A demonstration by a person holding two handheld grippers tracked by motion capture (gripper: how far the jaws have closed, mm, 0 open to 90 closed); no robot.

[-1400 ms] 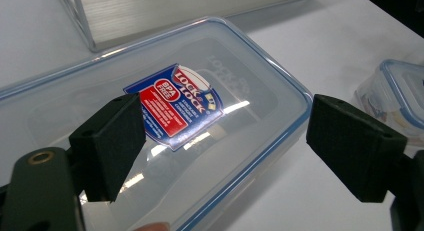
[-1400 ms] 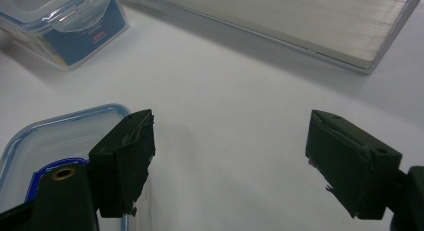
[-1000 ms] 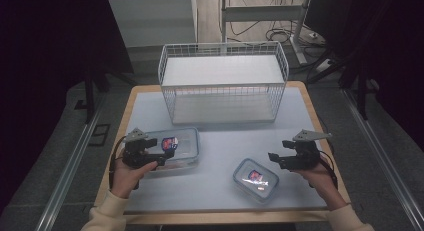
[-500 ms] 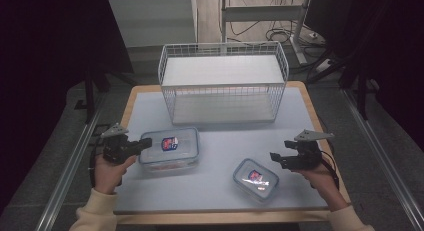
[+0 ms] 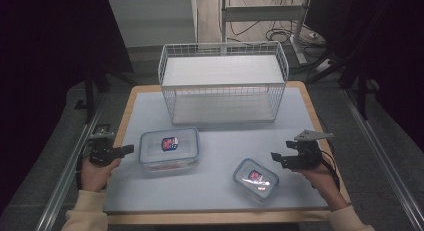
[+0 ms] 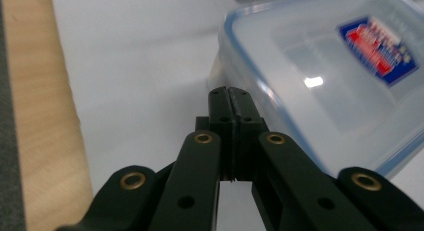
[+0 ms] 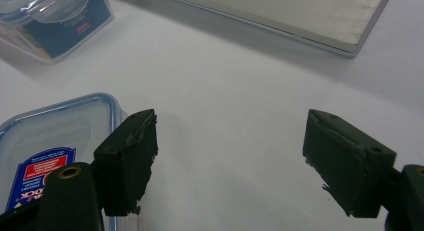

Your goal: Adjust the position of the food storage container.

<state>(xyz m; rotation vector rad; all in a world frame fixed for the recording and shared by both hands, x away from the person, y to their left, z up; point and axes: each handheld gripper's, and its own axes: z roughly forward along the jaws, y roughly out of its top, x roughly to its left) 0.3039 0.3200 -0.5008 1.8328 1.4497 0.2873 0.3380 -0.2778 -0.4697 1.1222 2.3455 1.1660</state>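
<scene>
Two clear lidded plastic boxes lie on the pale table mat. The larger box (image 5: 169, 149) (image 6: 320, 76) sits left of centre with a red and blue label on its lid. Just off its left side my left gripper (image 5: 129, 149) (image 6: 230, 93) is shut with nothing between its jaws. The smaller box (image 5: 255, 179) (image 7: 45, 151) lies near the front right. My right gripper (image 5: 275, 156) (image 7: 230, 156) stands open a little to that box's right, its jaws wide apart over bare mat. A white wire basket (image 5: 223, 81) stands at the back.
The table's wooden edge (image 5: 322, 126) runs around the mat (image 5: 220, 151). Metal rails flank the table on the floor. Behind the basket are a desk frame and cables. The larger box (image 7: 50, 16) also appears far off in the right gripper view.
My left hand has drawn its gripper leftward, off the larger box's lid to the table's left edge, then back to the box's left side. The right gripper has barely shifted.
</scene>
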